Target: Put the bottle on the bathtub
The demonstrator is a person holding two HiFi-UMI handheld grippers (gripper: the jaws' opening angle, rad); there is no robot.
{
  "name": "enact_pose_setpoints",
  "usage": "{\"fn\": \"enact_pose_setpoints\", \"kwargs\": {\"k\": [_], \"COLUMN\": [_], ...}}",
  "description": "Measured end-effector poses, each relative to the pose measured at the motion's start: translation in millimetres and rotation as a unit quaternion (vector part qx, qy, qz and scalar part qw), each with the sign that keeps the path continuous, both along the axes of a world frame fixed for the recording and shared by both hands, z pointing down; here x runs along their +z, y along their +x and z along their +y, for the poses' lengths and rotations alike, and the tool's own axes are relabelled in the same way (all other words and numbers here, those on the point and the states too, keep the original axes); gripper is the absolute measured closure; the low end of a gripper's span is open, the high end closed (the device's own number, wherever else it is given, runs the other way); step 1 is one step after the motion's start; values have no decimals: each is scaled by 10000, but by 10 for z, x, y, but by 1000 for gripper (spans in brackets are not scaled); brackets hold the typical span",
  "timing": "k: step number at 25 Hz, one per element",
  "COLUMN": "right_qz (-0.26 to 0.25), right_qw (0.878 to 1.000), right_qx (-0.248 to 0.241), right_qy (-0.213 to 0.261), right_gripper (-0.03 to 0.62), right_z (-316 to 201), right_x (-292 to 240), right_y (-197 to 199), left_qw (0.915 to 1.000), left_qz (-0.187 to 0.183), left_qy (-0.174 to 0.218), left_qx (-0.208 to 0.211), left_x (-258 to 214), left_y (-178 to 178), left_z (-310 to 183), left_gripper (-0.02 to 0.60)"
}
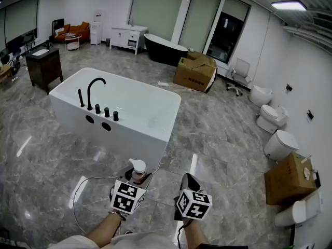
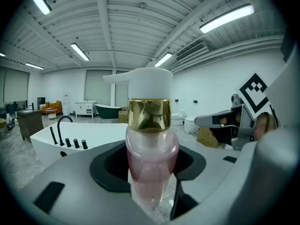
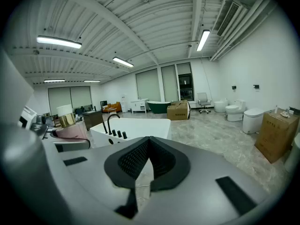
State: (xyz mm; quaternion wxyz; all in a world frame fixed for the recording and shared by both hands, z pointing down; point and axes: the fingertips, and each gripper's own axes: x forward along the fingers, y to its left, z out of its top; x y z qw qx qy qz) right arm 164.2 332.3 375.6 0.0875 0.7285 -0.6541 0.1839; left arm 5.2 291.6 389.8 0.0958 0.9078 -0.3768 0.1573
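One clear pink bottle [image 2: 152, 158], gold collar [image 2: 149, 115], white pump [image 2: 149, 82]

Bathtub [image 1: 129, 139] near rim free; black faucet [image 1: 89, 97] blocks left end.

The pump bottle [image 2: 151, 158] is tinted pink, collared in gold and capped in white; the bathtub [image 1: 132, 139] is coloured white, its faucet [image 1: 90, 96] black.
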Motion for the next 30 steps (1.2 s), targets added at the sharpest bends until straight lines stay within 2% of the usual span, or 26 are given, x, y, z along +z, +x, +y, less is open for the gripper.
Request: {"fn": "enact_pose_setpoints", "kwargs": {"k": [7,12,20,30], "right_qz": [-125,-315,-413,-294], "right_qw": [9999,9989,9981,9987], "right_qx": [72,307,466,406], "right_qy": [24,142,-36,-92], "right_gripper": [568,568,568,568], "right_z": [14,44,197,104], "right_x": [38,20,149,143], "right_y": [-92,-168,-226,-287], "left_qw": [10000,9998,9998,9999], "left_qz": [-28,-99,-111,-41], "left_qy": [28,45,-37,-66], "left_qx": [76,175,159,76], "left_x": [19,23,92,128], "left_y": [-94,-222,-392,-496], "left_z": [11,36,93,9], "left_gripper": [348,348,348,348]}}
